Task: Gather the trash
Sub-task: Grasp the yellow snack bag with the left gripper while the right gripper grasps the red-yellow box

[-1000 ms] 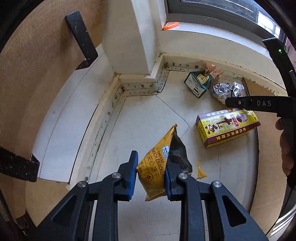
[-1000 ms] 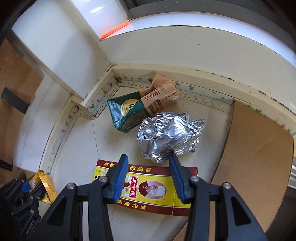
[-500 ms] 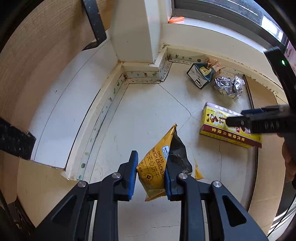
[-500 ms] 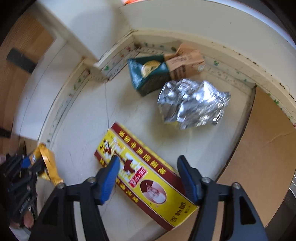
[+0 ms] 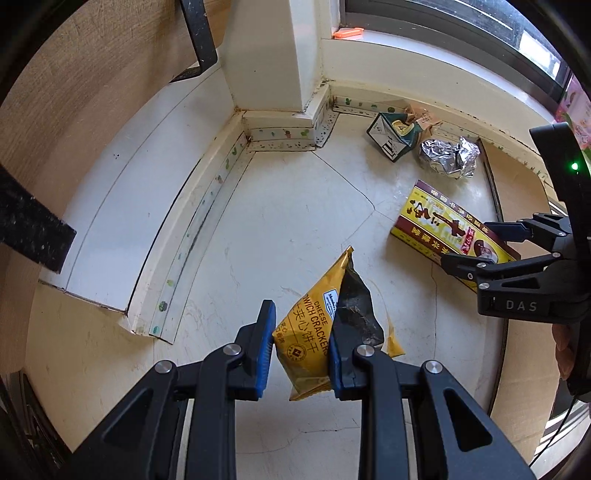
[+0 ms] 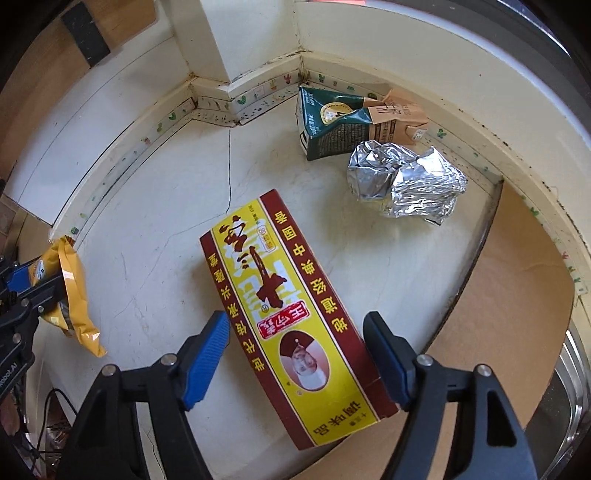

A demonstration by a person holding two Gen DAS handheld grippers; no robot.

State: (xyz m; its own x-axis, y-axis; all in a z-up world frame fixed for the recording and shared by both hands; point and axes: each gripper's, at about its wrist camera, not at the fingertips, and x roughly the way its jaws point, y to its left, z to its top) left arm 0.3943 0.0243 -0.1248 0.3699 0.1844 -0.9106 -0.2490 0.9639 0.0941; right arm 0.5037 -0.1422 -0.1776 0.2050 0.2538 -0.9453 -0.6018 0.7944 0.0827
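Here, the yellow cracker bag [image 5: 314, 332] is pinched between the blue pads of the left gripper [image 5: 301, 352], which holds it up above the pale floor [image 5: 295, 221]. The bag is crumpled, and its dark torn inside shows on one side. In the right wrist view the same bag [image 6: 70, 291] hangs at the far left edge, still in those pads. Next comes the yellow and red box [image 6: 291, 314], lying flat on the floor with one end resting over the edge of a brown cardboard sheet [image 6: 517, 314]. The right gripper [image 6: 297, 354] hangs over the box with its jaws spread wide, one blue pad on each side of it. The jaws have just been opening, and the pads do not press on the box. From the left wrist view this gripper [image 5: 476, 247] reaches in from the right, above the box [image 5: 443, 232]. Farther back, a crumpled ball of silver foil [image 6: 406, 184] sits on the floor near the cardboard. Just behind the foil lies a squashed green carton [image 6: 332, 122], with a brown paper carton [image 6: 399, 118] touching it, both close to the baseboard with small green marks [image 6: 258, 96]. A white pillar [image 5: 269, 55] stands in the corner, and a small orange thing [image 5: 347, 32] rests on the window ledge above.
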